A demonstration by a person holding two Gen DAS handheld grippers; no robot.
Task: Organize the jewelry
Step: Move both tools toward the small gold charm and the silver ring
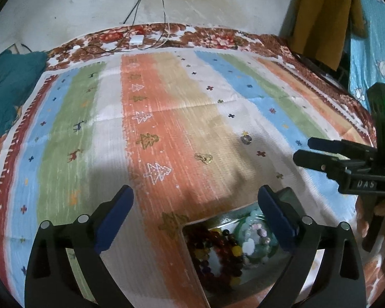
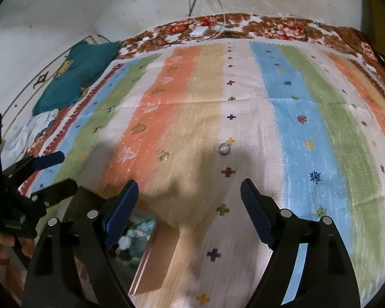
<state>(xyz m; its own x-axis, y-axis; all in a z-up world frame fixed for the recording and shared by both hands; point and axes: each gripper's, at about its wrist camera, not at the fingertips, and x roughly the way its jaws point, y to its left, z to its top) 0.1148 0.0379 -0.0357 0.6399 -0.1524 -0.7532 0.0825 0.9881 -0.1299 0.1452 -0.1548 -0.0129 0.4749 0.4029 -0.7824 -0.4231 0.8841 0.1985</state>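
Jewelry box of bead bracelets sits nearest me on the striped cloth; my left hand-held gripper gapes wide and empty, gold earrings and a ring lie ahead, my right hand-held gripper likewise spread, empty

Open striped mat; only two rings ahead.

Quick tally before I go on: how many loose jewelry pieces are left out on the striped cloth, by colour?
Gold pieces: 1, a small linked piece on the tan stripe.
Silver rings: 1, the silver ring on the white stripe.
Total loose: 2.
The beaded bracelets already in the box overlap too much to count.
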